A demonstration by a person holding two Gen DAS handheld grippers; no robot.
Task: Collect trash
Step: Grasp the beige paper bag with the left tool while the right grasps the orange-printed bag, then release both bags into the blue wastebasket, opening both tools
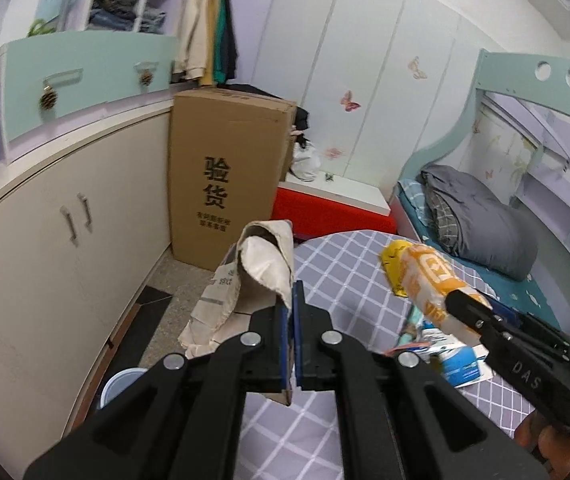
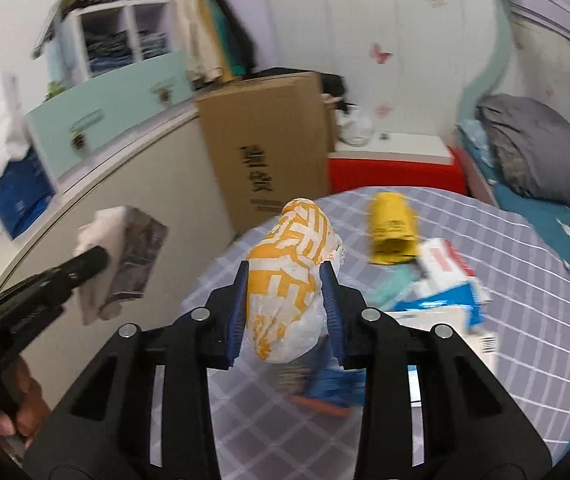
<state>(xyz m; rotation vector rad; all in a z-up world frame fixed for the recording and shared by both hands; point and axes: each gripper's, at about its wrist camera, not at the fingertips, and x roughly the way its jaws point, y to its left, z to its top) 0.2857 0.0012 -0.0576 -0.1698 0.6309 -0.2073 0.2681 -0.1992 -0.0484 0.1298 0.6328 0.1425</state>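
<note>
My left gripper (image 1: 293,294) is shut on a crumpled brown paper bag (image 1: 263,264), held up over the left edge of the round table (image 1: 345,264). The right wrist view shows that left gripper (image 2: 97,260) and the paper bag (image 2: 129,252) at the left. My right gripper (image 2: 285,276) has its blue pads pressed on an orange-and-white plastic wrapper (image 2: 289,276), lifted above the table's grey checked cloth (image 2: 525,320). In the left wrist view the right gripper (image 1: 459,300) and the wrapper (image 1: 429,280) are at the right.
On the table lie a yellow packet (image 2: 393,228), a red, white and blue carton (image 2: 449,276) and a blue wrapper (image 2: 333,392). A tall cardboard box (image 1: 229,176) stands by the cream cabinet (image 1: 65,240). A blue cup (image 1: 121,384) sits on the floor. The bed (image 1: 485,232) is to the right.
</note>
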